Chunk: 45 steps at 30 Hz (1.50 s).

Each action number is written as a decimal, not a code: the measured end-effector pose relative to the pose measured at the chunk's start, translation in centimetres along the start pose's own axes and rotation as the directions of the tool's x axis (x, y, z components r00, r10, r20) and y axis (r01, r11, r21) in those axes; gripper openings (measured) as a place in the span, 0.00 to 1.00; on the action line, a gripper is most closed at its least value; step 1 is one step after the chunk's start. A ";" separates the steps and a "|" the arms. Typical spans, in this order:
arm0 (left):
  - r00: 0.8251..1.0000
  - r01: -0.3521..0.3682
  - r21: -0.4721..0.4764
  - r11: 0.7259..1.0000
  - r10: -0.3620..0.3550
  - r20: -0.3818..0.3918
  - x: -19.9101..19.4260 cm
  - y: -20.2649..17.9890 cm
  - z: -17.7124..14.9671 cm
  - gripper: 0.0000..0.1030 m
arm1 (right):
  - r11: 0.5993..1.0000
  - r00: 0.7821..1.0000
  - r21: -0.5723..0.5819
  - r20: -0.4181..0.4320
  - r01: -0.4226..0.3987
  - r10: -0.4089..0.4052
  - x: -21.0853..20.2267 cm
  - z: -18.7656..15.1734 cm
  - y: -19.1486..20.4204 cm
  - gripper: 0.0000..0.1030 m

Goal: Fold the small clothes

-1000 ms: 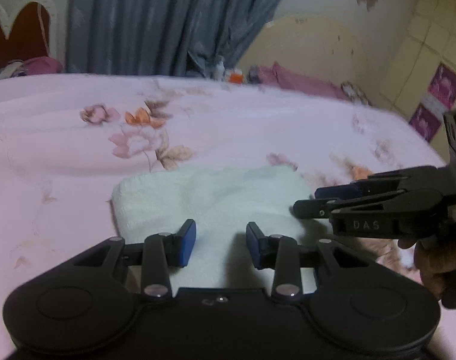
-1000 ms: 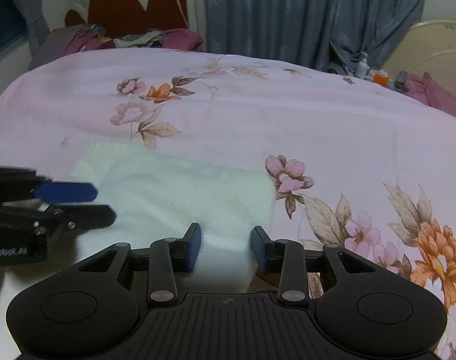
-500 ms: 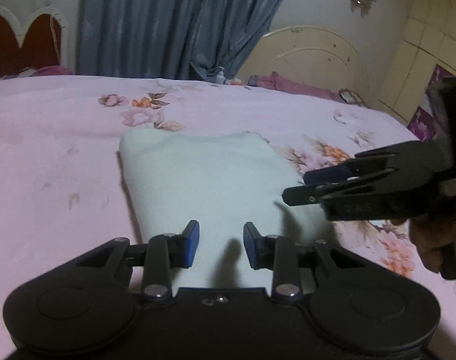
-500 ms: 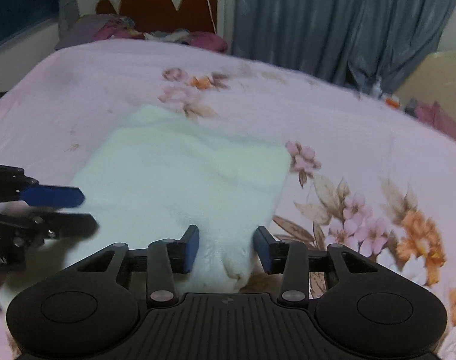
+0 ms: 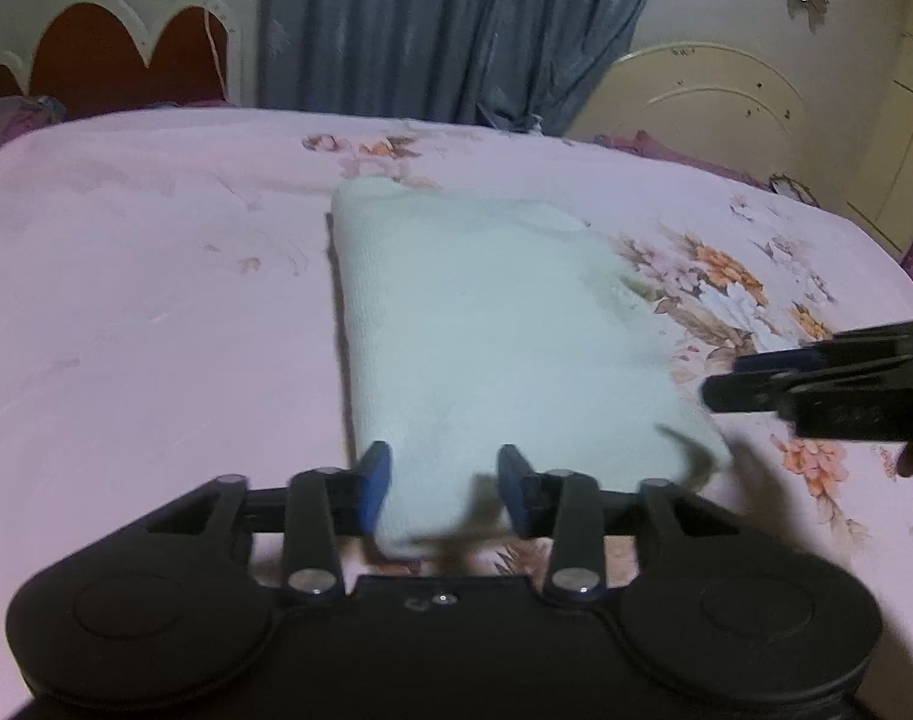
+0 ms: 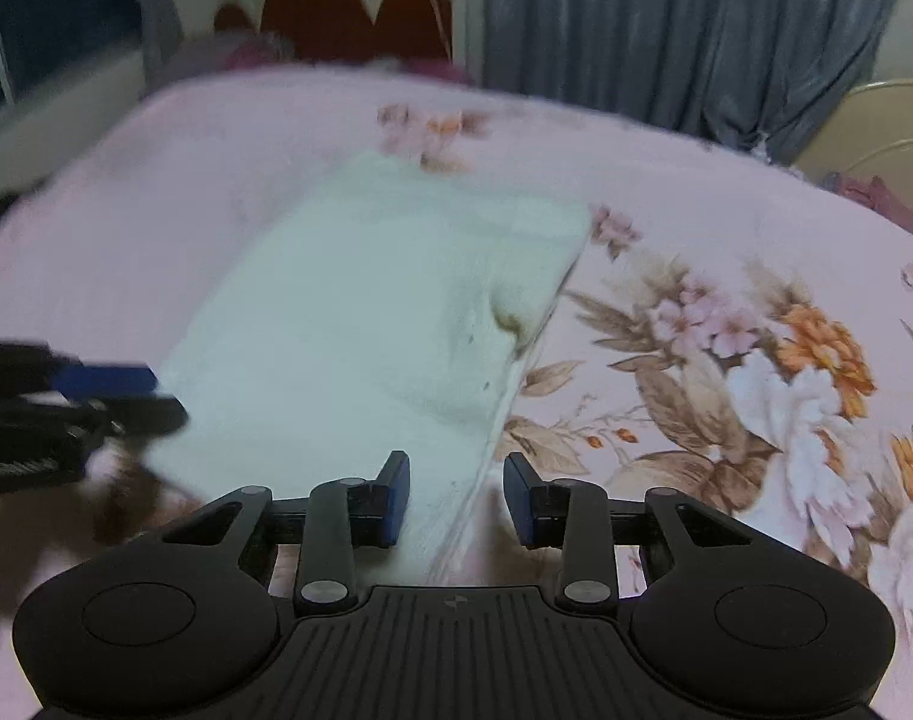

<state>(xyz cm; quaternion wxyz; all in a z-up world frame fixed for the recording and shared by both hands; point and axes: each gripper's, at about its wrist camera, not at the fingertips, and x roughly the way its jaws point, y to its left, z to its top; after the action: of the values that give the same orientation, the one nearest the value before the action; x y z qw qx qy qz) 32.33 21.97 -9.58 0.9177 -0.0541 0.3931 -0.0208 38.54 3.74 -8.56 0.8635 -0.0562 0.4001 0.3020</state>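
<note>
My left gripper (image 5: 444, 489) had just been opening, the pale green cloth's (image 5: 486, 324) near edge loose between its parted fingers. My right gripper (image 6: 456, 498) stood parted over the cloth's corner. The cloth lay toward twelve o'clock on the floral bed (image 5: 126, 276).

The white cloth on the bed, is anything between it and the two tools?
Nothing visible. The white cloth lies right at both tools: its near edge sits between the left tool fingers, its right edge between the right tool fingers.
</note>
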 end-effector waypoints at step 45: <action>0.962 -0.073 0.015 0.997 0.067 0.265 -23.9 -11.1 -9.8 0.99 | 0.987 0.969 0.139 0.220 0.081 -0.111 -26.5 -13.6 6.3 1.00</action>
<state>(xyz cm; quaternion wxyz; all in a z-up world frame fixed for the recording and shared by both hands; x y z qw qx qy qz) 8.80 12.07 2.20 0.9627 -0.0310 0.2686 0.0141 12.89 -8.33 2.39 0.9190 0.0151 0.3142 0.2378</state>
